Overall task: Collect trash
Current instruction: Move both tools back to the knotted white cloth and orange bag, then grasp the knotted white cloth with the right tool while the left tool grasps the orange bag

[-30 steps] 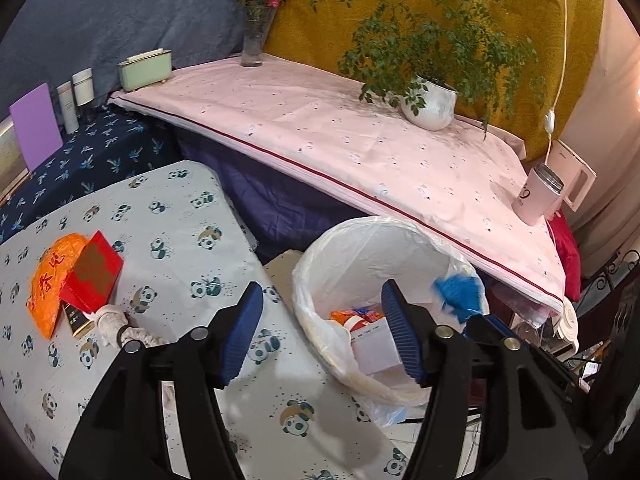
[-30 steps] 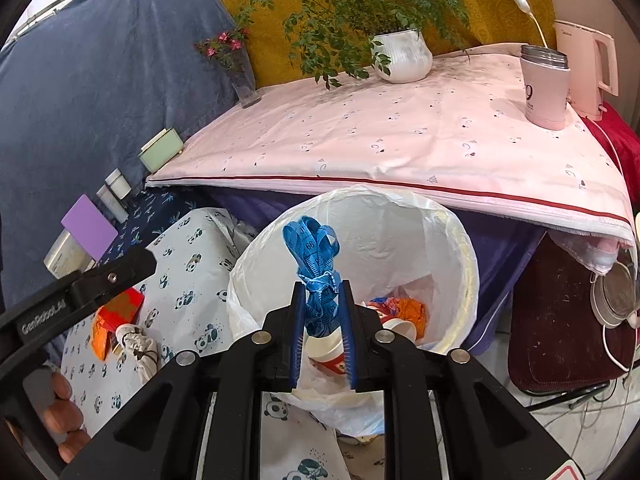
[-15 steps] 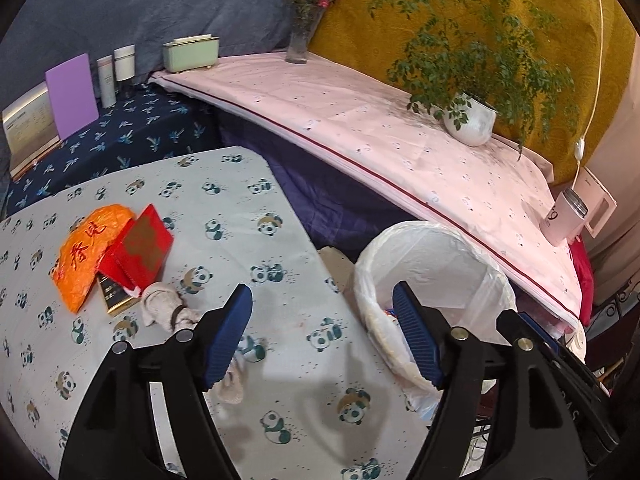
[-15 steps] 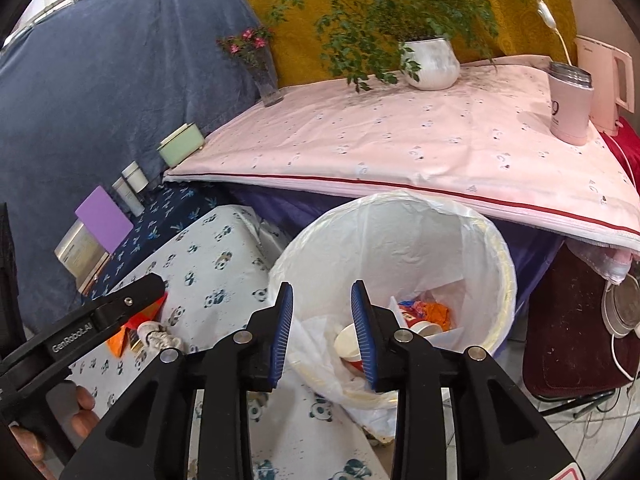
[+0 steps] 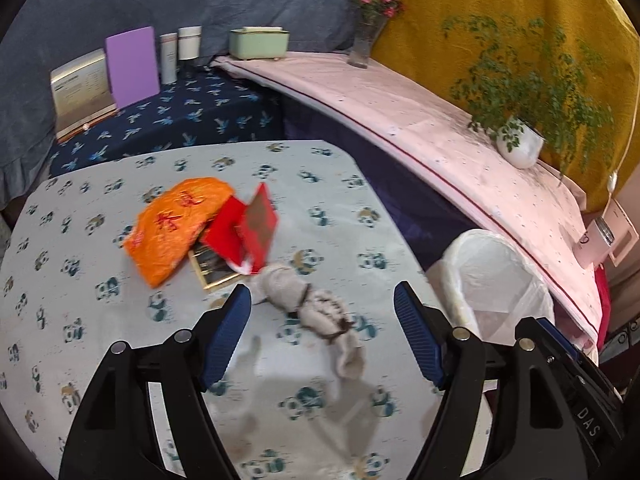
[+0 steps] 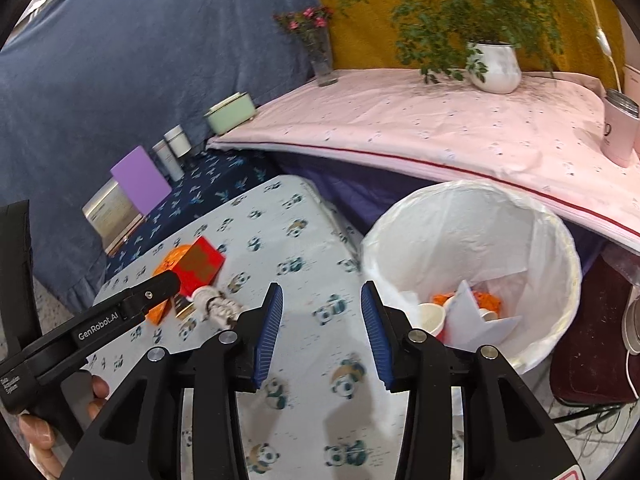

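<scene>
Panda-print cloth covers the bench (image 5: 120,360), where the remaining trash lies grouped: an orange wrapper (image 5: 176,224), a red packet (image 5: 248,228) and a tied grey rag (image 5: 312,312), with the lined bin (image 6: 472,264) just beside the bench edge for short drops. Left tool (image 5: 322,336) hangs wide open and empty above the rag, apparently lined up to take it. Right tool (image 6: 320,332), jaws just opening with nothing between them, sits near the bin.

Bright even light, soft shadows under claws, slight motion blur, fisheye-bent dark edges.
</scene>
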A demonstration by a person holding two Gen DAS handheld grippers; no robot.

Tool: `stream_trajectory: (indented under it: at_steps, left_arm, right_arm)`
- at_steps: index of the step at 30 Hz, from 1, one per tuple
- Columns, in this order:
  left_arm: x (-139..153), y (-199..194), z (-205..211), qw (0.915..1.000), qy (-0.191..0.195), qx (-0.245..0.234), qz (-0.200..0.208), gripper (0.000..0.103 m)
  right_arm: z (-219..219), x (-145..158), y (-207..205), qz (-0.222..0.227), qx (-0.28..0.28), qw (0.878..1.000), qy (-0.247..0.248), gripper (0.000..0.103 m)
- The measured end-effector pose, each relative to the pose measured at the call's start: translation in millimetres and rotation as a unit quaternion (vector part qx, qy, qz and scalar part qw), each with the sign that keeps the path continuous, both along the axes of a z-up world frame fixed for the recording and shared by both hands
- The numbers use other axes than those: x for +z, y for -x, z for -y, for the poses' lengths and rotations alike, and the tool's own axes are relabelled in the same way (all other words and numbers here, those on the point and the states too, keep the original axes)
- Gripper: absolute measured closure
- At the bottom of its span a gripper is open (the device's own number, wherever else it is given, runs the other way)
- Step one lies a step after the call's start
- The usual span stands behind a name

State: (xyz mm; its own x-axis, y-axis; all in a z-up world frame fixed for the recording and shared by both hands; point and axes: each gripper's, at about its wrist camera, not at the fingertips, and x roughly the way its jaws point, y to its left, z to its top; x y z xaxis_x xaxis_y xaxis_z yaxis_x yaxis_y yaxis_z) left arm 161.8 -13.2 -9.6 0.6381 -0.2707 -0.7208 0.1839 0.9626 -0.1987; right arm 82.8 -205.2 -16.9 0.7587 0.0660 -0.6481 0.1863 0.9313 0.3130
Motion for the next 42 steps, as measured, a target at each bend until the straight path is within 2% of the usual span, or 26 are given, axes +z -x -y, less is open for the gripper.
stream_trajectory:
  at_steps: [9, 16, 30, 32, 34, 37, 39, 42]
  left_arm:
    - [-13, -2, -61, 0.9985, -0.035, 0.041, 0.001, 0.033]
    - [-29, -13, -88, 0.996, -0.078, 0.041, -0.007, 0.033]
    - [-66, -55, -104, 0.9916, -0.127, 0.02, -0.019, 0.033]
    - [-72, -62, -100, 0.9905, -0.136, 0.013, -0.019, 0.033]
    - [-78, -69, -97, 0.9894, -0.144, 0.009, -0.017, 0.027]
    - [-86, -78, -93, 0.9874, -0.158, 0.007, -0.014, 0.026]
    - [-91, -83, -92, 0.9872, -0.158, 0.006, -0.018, 0.029]
    - [-95, -89, -92, 0.9888, -0.146, -0.001, -0.034, 0.05]
  right_arm:
    - [-49, -8, -14, -0.02, 0.041, 0.999, 0.003, 0.061]
    - [-76, -24, -32, -0.043, 0.063, 0.997, 0.011, 0.06]
    - [-101, -67, -75, -0.09, 0.081, 0.992, 0.023, 0.06]
    - [-101, -72, -81, -0.095, 0.08, 0.992, 0.025, 0.055]
    - [-102, -78, -86, -0.099, 0.079, 0.992, 0.026, 0.053]
    - [-102, -87, -92, -0.107, 0.079, 0.991, 0.025, 0.053]
    - [-102, -92, -94, -0.113, 0.079, 0.99, 0.025, 0.053]
    - [-103, -95, -95, -0.111, 0.08, 0.99, 0.03, 0.053]
